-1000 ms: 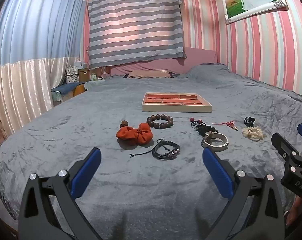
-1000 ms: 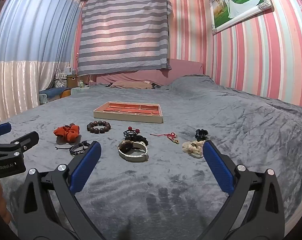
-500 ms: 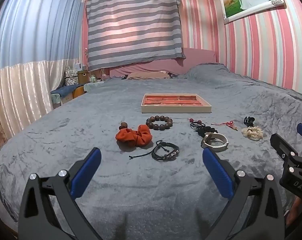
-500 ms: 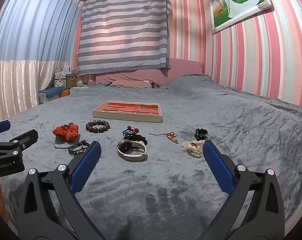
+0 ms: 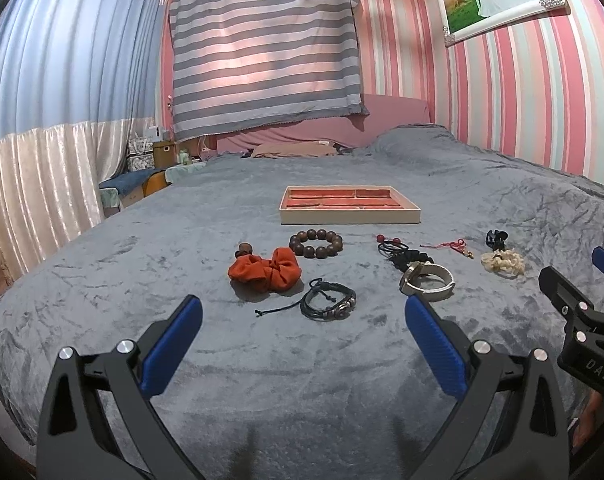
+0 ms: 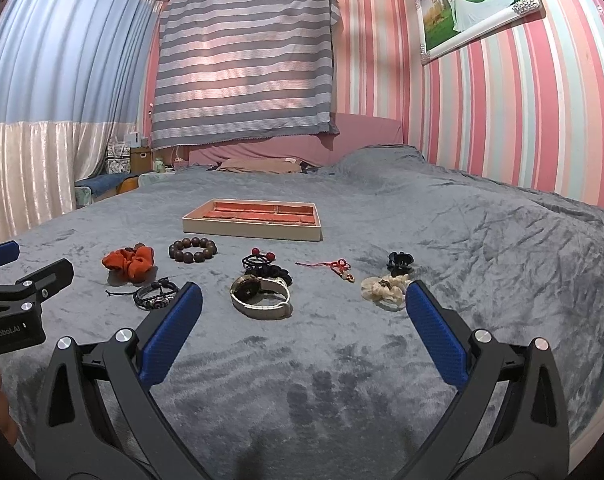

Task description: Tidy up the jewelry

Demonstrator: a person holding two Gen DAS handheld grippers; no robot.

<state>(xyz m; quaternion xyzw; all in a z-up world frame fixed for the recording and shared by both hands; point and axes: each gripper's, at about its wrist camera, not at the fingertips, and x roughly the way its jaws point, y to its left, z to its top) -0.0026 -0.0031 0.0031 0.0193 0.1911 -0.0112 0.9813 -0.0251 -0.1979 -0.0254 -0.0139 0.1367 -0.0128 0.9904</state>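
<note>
Grey plush bedspread [image 5: 142,280] covers the bed, and the jewelry lies loose on it in a rough row ahead of both grippers. An empty tray [image 5: 349,222] with orange compartments sits beyond the row.

The left gripper [image 5: 302,312] hovers with jaws apart, empty, facing a black cord bracelet [image 5: 327,302] and an orange scrunchie [image 5: 266,270]. The right gripper [image 6: 302,308] is likewise spread and empty, facing a watch [image 6: 260,294].

Likely risks:
- The bracelet's loose cord tail could snag or drag, since soft pile gives no firm backing for a pinch.
- Black hair ties [image 6: 266,266] touch the watch, so a grasp there may lift both.
- The wooden bead bracelet [image 5: 315,242] may slip from between flat pads.
</note>
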